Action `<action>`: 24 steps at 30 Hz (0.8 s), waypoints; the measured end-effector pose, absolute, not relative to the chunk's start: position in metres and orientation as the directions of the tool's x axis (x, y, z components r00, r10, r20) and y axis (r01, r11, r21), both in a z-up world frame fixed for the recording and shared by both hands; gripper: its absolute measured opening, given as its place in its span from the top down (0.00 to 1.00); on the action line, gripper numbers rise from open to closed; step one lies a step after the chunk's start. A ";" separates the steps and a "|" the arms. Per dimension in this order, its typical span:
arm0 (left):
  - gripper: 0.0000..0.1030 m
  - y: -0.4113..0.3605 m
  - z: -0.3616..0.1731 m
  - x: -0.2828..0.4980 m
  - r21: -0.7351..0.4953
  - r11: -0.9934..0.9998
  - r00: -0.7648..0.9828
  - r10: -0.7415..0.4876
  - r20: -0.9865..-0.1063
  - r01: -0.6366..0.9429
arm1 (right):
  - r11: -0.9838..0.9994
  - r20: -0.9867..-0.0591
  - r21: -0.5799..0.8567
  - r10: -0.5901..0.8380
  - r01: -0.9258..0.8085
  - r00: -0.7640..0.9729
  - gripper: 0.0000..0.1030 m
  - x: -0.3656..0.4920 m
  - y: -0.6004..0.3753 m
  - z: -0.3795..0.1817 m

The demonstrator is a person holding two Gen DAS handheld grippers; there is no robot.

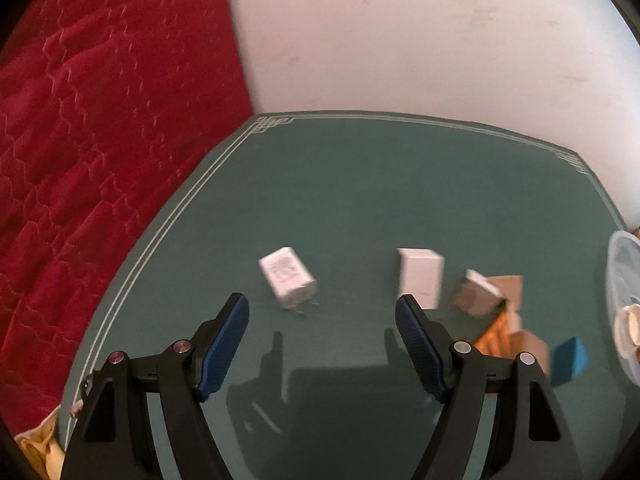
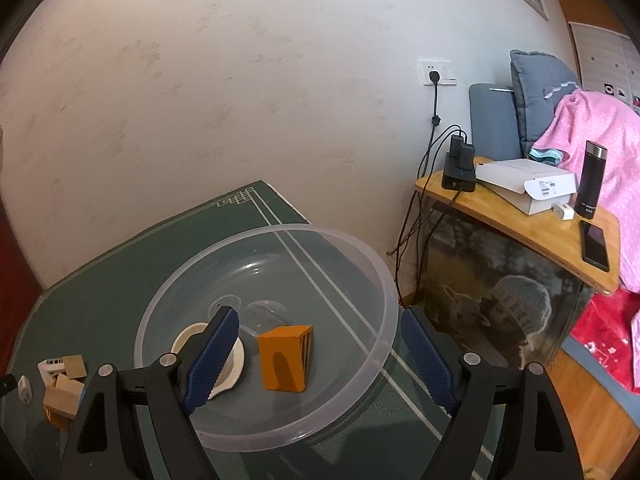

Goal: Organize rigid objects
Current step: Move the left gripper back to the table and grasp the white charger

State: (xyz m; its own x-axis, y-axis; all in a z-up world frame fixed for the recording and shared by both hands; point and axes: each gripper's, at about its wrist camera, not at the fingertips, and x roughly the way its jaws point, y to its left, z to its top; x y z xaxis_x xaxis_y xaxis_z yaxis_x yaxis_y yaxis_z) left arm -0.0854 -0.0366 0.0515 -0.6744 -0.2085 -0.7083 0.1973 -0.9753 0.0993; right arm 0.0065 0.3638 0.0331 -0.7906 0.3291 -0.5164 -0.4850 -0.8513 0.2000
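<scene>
While an orange box (image 2: 285, 358) and a white ring-shaped piece (image 2: 236, 364) are already lodged in the clear plastic bowl (image 2: 384, 280), a white charger (image 1: 287, 277), a white box (image 1: 421, 277) and small cartons (image 1: 486, 294) are left on the green table (image 1: 360, 184), both the left gripper (image 1: 322, 344) and right gripper (image 2: 318, 356) being held apart and empty.

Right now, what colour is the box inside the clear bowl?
Orange, with dark stripes on one end: the box in the bowl shows best in the right wrist view.

Bedroom corner with a pale plaster wall (image 2: 240, 80)
Red quilt (image 1: 80, 160) at nine o'clock; wooden side table (image 2: 540, 224) at three o'clock, wall socket (image 2: 436, 72) above.
</scene>
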 end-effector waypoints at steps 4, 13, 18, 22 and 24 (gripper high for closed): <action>0.26 -0.062 0.044 -0.092 0.108 -0.971 -0.662 -0.225 -0.715 0.213 | -0.855 -0.519 0.195 0.326 -0.480 -0.790 0.16 0.006 0.362 0.032; 0.26 -0.094 0.030 -0.110 0.092 -0.981 -0.649 -0.183 -0.738 0.173 | -0.861 -0.524 0.184 0.321 -0.473 -0.789 0.16 0.004 0.358 0.032; 0.26 -0.095 0.019 -0.122 0.104 -0.987 -0.643 -0.157 -0.750 0.120 | -0.862 -0.526 0.182 0.322 -0.474 -0.787 0.16 0.004 0.358 0.031; 0.26 -0.091 0.017 -0.130 0.121 -0.989 -0.651 -0.147 -0.745 0.086 | -0.864 -0.529 0.178 0.320 -0.472 -0.786 0.16 0.004 0.357 0.031; 0.26 -0.092 0.013 -0.137 0.141 -0.986 -0.643 -0.162 -0.748 0.085 | -0.866 -0.530 0.176 0.318 -0.469 -0.786 0.16 0.004 0.357 0.030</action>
State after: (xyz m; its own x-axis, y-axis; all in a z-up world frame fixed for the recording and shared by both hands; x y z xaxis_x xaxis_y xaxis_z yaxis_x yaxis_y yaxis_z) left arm -0.1371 -0.0917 0.0133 -0.6430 -0.1622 -0.7485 0.0852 -0.9864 0.1406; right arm 0.0044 0.3569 0.0305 -0.7857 0.3183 -0.5305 -0.4691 -0.8655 0.1756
